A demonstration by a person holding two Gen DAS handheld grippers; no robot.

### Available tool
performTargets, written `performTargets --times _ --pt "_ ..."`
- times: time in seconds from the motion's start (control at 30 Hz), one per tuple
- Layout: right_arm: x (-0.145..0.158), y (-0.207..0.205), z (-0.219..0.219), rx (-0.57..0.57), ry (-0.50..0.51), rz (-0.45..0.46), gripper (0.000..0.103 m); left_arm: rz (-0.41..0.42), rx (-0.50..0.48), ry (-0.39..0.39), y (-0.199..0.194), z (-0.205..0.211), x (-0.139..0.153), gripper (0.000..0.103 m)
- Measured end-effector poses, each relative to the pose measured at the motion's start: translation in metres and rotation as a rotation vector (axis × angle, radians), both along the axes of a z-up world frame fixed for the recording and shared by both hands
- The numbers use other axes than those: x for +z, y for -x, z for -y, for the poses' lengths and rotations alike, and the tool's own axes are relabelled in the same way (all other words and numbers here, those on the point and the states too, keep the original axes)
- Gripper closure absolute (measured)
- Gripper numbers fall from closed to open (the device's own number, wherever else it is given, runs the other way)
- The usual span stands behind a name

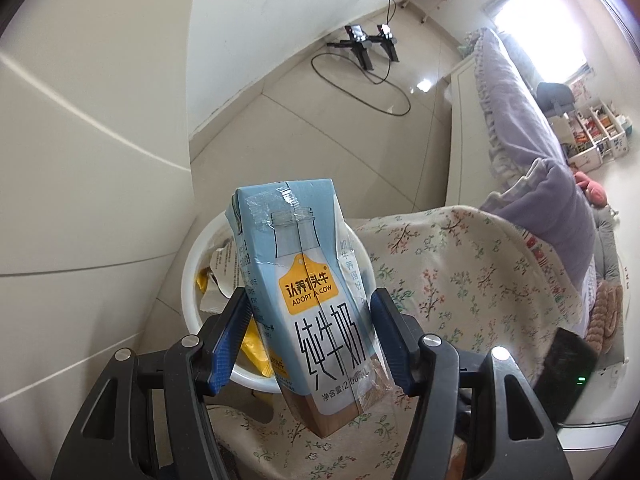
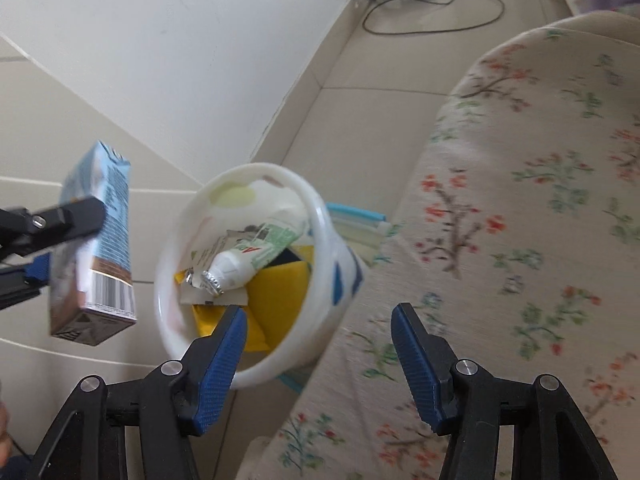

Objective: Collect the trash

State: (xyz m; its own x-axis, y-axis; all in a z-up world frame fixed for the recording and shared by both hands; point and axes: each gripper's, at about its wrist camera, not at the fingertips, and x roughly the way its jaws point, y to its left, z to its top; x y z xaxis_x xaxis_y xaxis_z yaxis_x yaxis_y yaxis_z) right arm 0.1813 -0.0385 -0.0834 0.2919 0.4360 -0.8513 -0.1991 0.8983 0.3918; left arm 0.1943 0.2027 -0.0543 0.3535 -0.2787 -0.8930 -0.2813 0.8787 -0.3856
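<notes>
Left claw (image 1: 310, 336) grips a blue milk carton (image 1: 308, 292) in the air beside the white bin (image 2: 256, 276), long axis near upright, top tilted away. Right claw (image 2: 320, 344) gapes wide, holding nothing.

The left wrist view looks close along its tool at the milk carton (image 1: 316, 300), the white bin (image 1: 188, 280) just beyond. The right wrist view looks steeply down into that bin (image 2: 320, 216); both share carton (image 2: 100, 248), bin and floral cloth (image 1: 460, 264).
</notes>
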Motion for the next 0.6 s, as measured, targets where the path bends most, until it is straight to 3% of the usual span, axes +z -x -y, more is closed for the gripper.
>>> performTargets --times 0.17,0.33,0.6 --pt "0.017 0.006 0.032 -0.046 -0.052 0.024 0.038 -0.016 -0.052 -0.037 -0.009 0.015 -0.010 0.038" --pt "0.027 0.014 0.048 -0.060 -0.075 0.036 0.038 -0.085 -0.170 -0.146 -0.018 0.043 -0.027 0.037" --pt "0.032 0.028 0.062 -0.071 -0.066 0.051 0.038 -0.049 -0.115 -0.154 -0.010 0.030 -0.016 0.031"
